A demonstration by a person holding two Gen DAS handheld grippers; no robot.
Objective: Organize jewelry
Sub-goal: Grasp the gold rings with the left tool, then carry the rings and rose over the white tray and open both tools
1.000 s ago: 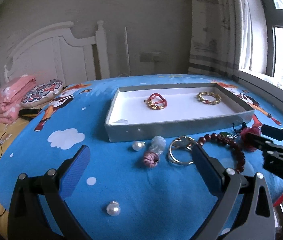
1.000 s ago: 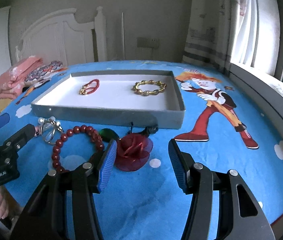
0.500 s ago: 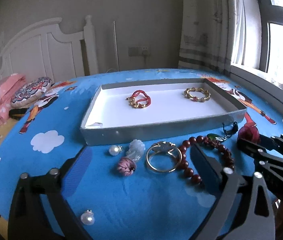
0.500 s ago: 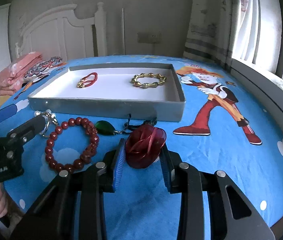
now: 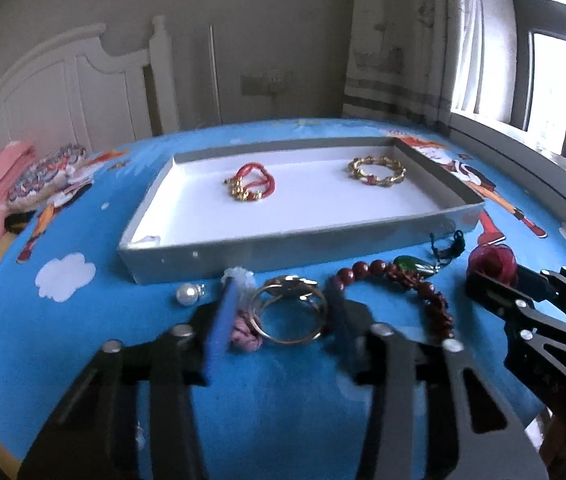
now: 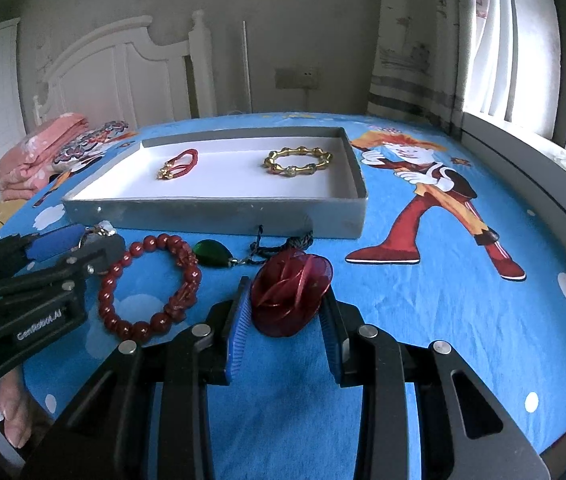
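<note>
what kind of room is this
Most likely a bedroom. The jewelry lies on a bed's blue cartoon sheet, with a white headboard behind it, folded pink bedding to one side and a curtained window.

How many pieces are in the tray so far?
2: a red-and-gold bracelet left of the tray's middle and a gold bracelet toward its right. Nothing seems hidden.

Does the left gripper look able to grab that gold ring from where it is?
Probably yes: the left gripper already has a finger on each side of the gold ring, with nothing between them.
</note>
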